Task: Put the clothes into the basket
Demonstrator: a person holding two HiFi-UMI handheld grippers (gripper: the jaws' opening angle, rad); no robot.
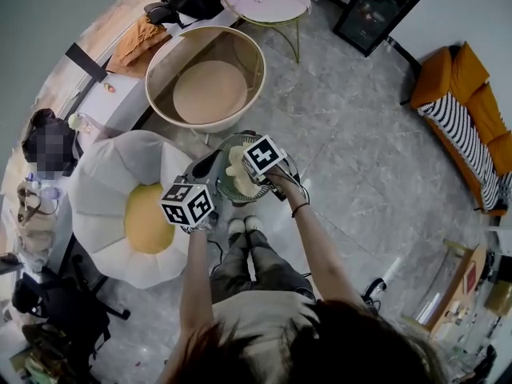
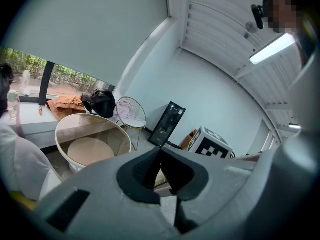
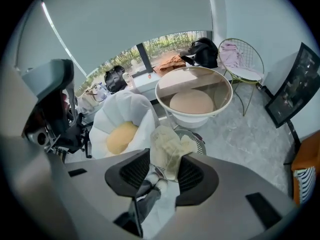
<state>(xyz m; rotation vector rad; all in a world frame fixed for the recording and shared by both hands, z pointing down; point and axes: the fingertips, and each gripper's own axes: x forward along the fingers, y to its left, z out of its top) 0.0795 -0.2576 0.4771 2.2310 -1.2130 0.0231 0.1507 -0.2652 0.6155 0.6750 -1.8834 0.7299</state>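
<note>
I'm looking down on a grey marbled floor [image 1: 360, 158] in a bright room with pale walls. An orange sofa [image 1: 452, 78] sits far off at the right. A big round cream tub [image 1: 172, 62] stands ahead, and a white flower-shaped cushion [image 1: 104, 182] with a yellow centre lies at the left. Beyond the tub is a wire chair [image 1: 298, 10] with a pink cloth on its seat.

The round wire basket [image 1: 226, 186] stands on the floor just past the person's shoes, near the tub and just beside the cushion. The cream cloth [image 3: 167, 146] lies crumpled over the basket. It is pale, soft and creased. Its long run goes from the shoes' side toward the tub, and a shorter lobe spreads to the right.

My right gripper [image 3: 164, 156] points steeply down over the basket. Its jaws stand apart, with the near end of the cloth between them, and the pads are not clamped on it. My left gripper [image 2: 159, 151] sits nearly level off to the side, its jaws drawn together with nothing in them.
</note>
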